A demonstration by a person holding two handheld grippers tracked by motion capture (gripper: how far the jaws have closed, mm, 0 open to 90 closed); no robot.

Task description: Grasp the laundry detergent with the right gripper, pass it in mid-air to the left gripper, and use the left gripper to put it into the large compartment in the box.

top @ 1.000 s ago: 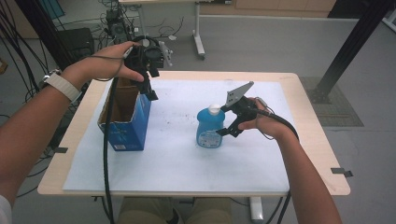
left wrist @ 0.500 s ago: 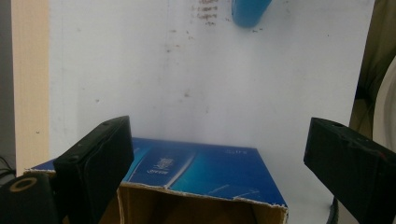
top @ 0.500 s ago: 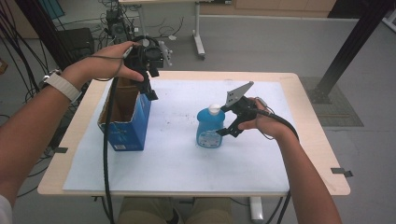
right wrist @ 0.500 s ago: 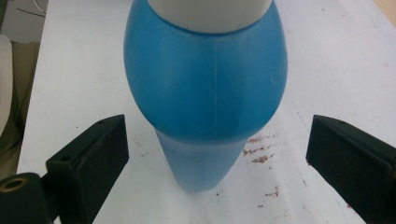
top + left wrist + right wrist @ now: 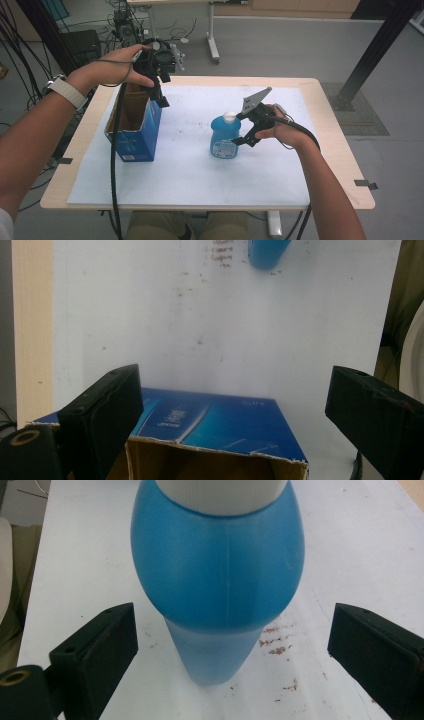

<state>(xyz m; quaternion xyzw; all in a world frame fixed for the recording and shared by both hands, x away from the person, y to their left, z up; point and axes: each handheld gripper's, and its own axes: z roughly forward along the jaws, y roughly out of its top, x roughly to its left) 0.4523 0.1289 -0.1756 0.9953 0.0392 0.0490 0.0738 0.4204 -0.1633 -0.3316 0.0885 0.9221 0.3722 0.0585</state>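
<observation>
A blue bottle (image 5: 225,136) with a white cap stands upright near the middle of the white mat (image 5: 200,175). My right gripper (image 5: 242,130) is at its right side, open, one jaw on each side of the bottle's edge. In the right gripper view the bottle (image 5: 217,575) rises just ahead of the open gripper (image 5: 230,630). An open blue cardboard box (image 5: 134,127) stands at the mat's left. My left gripper (image 5: 159,95) hangs open over its far right corner. From the left gripper view, the open gripper (image 5: 235,385) looks down on the box (image 5: 210,422) and the distant bottle (image 5: 267,250).
The mat covers most of a light wooden table (image 5: 340,165). Small dark crumbs (image 5: 275,645) dot the mat near the bottle. A black post (image 5: 372,50) stands beyond the table's right side. Cables and equipment (image 5: 125,25) lie on the floor behind.
</observation>
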